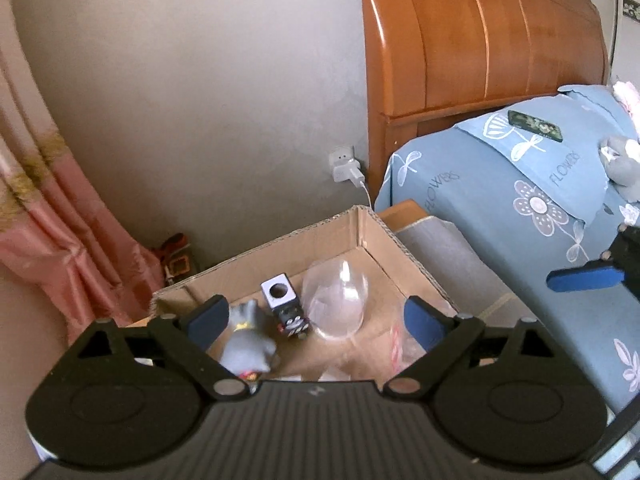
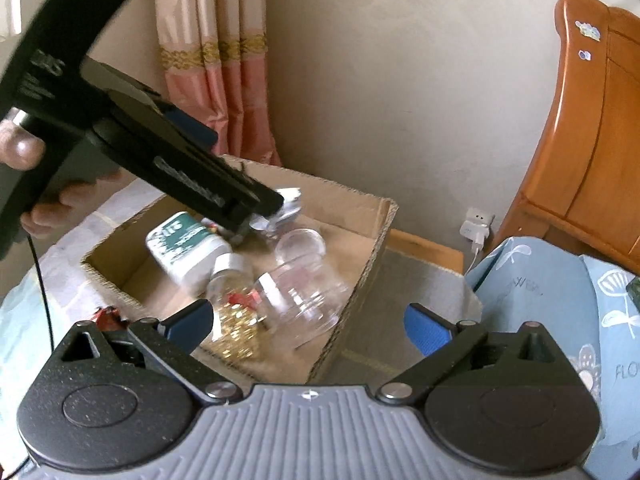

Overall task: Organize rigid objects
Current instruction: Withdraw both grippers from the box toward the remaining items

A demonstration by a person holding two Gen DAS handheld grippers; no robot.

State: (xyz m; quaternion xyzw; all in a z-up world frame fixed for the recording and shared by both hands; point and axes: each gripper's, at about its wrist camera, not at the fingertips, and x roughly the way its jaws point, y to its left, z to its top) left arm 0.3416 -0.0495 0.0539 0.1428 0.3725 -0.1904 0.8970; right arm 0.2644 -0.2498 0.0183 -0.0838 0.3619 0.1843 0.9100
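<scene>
Both grippers, left (image 1: 316,322) and right (image 2: 310,330), hang over box (image 2: 360,280) of jars (image 2: 304,304); jaws wide, empty.

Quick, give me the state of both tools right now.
Left tool: open, holding nothing, above the cardboard box.
Right tool: open wide, holding nothing.
</scene>
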